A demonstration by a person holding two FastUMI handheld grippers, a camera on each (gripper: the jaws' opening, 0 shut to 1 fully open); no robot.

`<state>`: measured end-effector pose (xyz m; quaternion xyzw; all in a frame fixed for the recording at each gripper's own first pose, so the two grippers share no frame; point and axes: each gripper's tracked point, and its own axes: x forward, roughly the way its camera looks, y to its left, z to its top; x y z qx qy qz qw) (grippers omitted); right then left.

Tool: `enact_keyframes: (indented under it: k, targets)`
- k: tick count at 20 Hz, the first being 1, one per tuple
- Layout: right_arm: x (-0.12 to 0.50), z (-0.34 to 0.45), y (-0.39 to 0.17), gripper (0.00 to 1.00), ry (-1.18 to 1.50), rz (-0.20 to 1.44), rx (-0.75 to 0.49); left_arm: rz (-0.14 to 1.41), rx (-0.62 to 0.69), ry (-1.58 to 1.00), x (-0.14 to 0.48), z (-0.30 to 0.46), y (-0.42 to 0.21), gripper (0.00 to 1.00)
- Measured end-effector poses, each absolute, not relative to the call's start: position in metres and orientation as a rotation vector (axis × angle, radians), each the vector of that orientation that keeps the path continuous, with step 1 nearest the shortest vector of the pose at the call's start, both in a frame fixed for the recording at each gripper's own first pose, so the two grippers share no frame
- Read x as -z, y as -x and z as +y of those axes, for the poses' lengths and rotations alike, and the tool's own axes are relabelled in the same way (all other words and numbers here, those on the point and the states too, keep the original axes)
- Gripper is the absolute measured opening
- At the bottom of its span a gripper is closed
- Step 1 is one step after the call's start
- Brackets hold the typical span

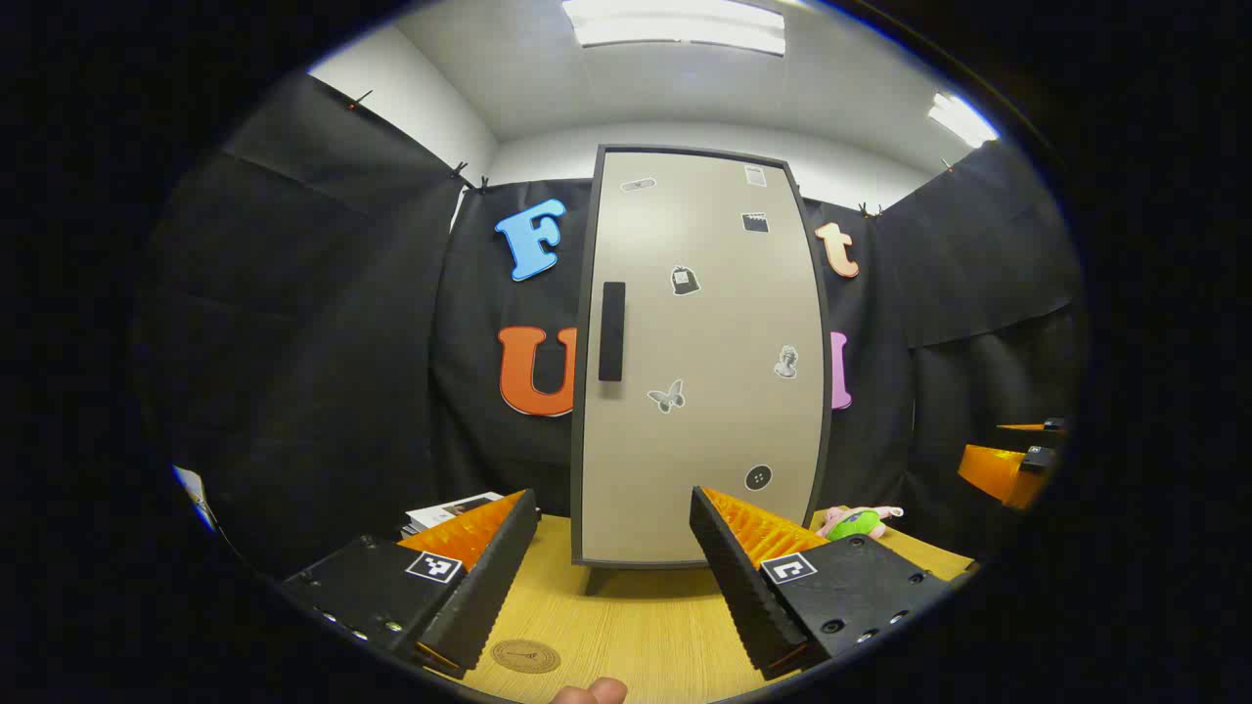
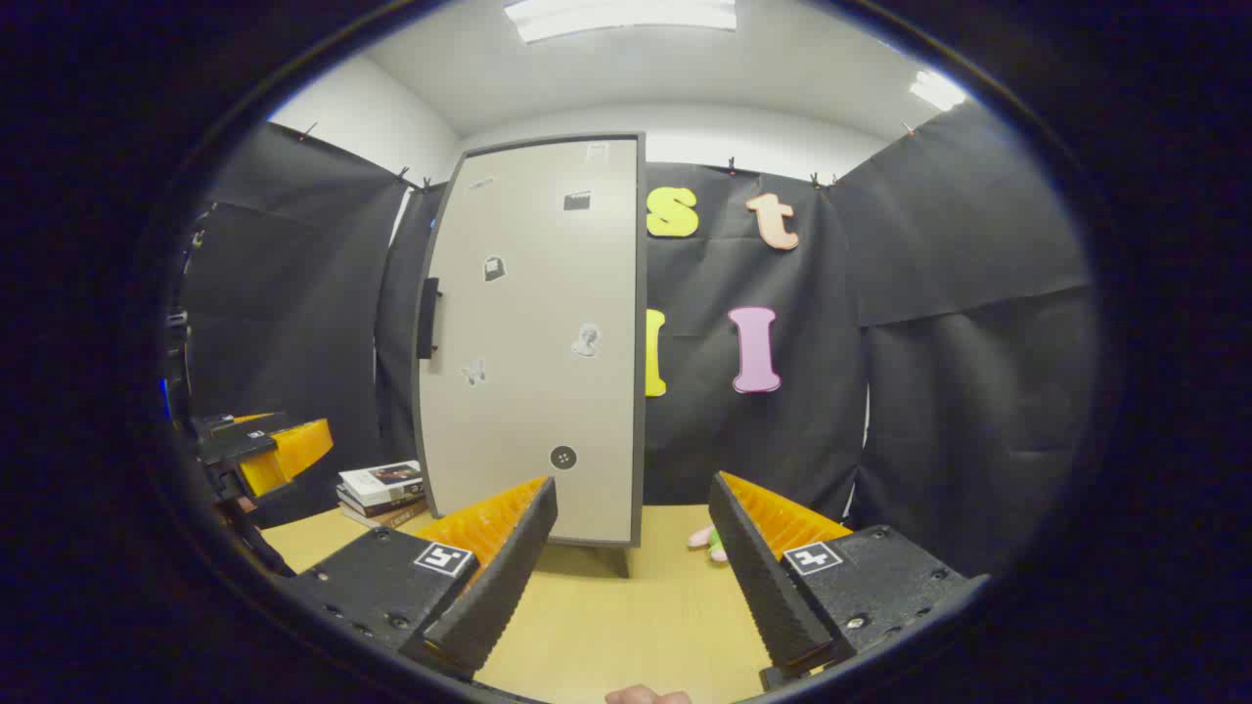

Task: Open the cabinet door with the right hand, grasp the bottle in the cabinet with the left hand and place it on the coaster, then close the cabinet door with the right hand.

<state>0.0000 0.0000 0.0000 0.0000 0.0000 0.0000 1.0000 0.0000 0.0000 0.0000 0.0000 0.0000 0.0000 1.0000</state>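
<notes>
A tall beige cabinet (image 1: 704,362) with a dark frame stands on the wooden table, its door closed and dotted with small stickers. Its black vertical handle (image 1: 611,330) sits near the door's left edge. In the right gripper view the same cabinet (image 2: 538,342) stands left of centre with the handle (image 2: 427,318) at its left edge. A round brown coaster (image 1: 525,655) lies on the table near the front, between my left gripper's fingers. My left gripper (image 1: 616,577) is open and holds nothing, a short way in front of the cabinet. My right gripper (image 2: 631,567) is open too, in front of the cabinet's right edge.
A stack of books (image 2: 381,492) lies left of the cabinet on the wooden table (image 2: 626,626). A small pink and green plush toy (image 1: 858,521) lies to the cabinet's right. The right gripper (image 1: 1012,460) shows at the right edge of the left gripper view, the left gripper (image 2: 264,445) at the left of the right gripper view.
</notes>
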Motion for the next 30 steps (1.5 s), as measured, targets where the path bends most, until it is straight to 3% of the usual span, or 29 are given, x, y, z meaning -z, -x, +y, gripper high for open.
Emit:
enact_keyframes:
  k: [19, 23, 30]
  targets:
    - [-0.002, 0.001, -0.002, 1.00, -0.013, -0.004, 0.008, -0.014, 0.029, -0.017, -0.006, -0.008, -0.002, 0.95]
    - [-0.017, 0.018, -0.011, 1.00, 0.005, -0.018, -0.047, -0.015, 0.038, -0.033, -0.007, -0.013, 0.003, 0.95]
    - [-0.047, 0.076, -0.052, 1.00, -0.011, 0.029, -0.271, -0.014, 0.071, -0.046, -0.003, -0.023, 0.014, 0.95]
